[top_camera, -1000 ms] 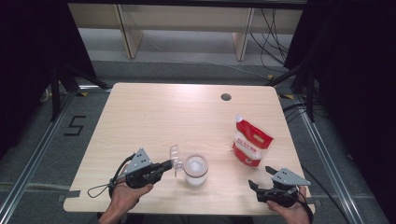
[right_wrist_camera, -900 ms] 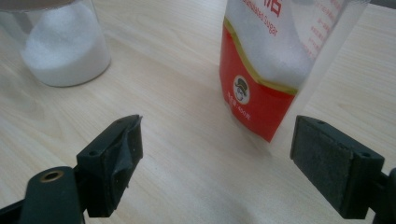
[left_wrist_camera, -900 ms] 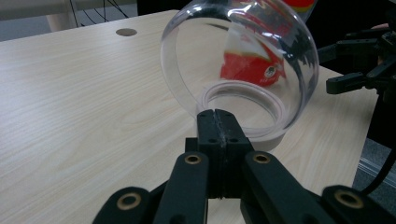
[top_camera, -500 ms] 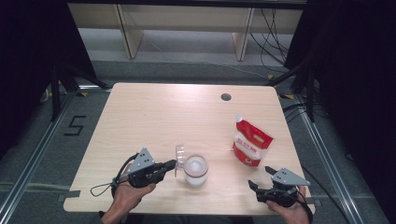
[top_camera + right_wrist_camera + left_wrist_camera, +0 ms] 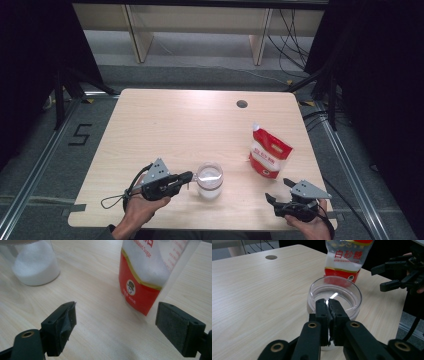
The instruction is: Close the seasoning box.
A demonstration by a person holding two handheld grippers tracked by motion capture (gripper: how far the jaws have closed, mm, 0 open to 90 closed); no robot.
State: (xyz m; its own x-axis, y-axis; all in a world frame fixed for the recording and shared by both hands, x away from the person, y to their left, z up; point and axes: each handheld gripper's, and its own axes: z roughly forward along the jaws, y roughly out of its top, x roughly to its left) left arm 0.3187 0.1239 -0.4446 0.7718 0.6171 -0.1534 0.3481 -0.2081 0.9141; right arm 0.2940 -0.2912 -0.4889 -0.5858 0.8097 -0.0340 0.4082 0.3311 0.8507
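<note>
High view, jar: glass jar (image 5: 209, 180) of white grains, near the front edge, upright.
Left gripper (image 5: 187, 177): nearer, tips at the jar's rim, jar straight ahead; jaws narrow, just been parting slightly; nothing clearly between.
Right gripper (image 5: 276, 189): wide, facing the sugar bag (image 5: 269, 152), apart.
Surface: pale wooden table (image 5: 175, 125).

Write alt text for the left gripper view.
The left gripper, its jaws nearly together, reaches over the near rim of a clear glass jar on a pale wooden table. A red and white sugar bag stands behind the jar, and the right gripper, jaws apart, is at the right edge.
</note>
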